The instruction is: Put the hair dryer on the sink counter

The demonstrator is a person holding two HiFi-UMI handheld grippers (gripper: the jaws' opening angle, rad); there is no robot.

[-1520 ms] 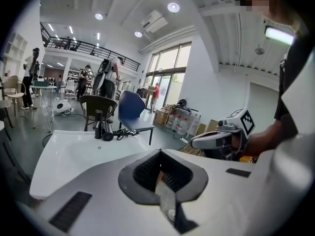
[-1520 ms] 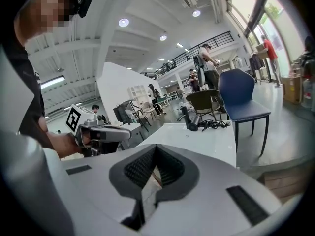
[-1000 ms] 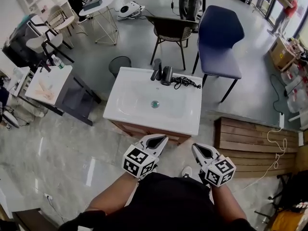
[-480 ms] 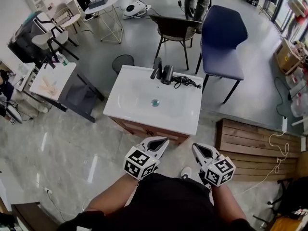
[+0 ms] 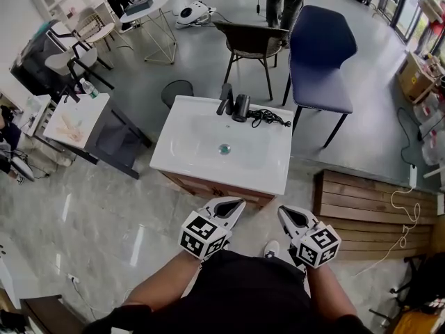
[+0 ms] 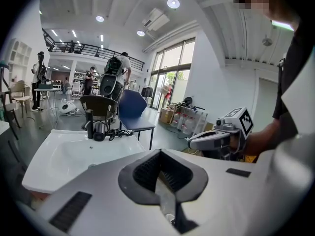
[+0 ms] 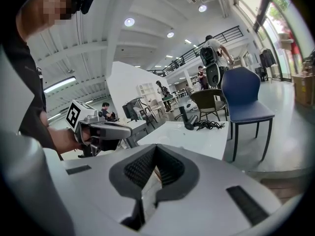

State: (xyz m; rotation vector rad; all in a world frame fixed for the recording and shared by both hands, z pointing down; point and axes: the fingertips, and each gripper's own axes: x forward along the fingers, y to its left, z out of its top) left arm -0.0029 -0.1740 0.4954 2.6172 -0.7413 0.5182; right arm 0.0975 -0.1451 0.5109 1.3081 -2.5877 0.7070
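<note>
Holding left tongs (image 5: 231, 204) and right tongs (image 5: 286, 214) low by the body, side by side, short of the white desk's (image 5: 201, 169) near edge. Pressing both pairs of jaws fully together, with nothing between them. Seeing the hair dryer (image 5: 241, 108) lying on the desk's far rim, just beside the black faucet (image 5: 226, 101) and well apart from both tongs. Noting, trailing rightward from it, seemingly its own black cord (image 5: 268, 120), bunched along that rim.
</note>
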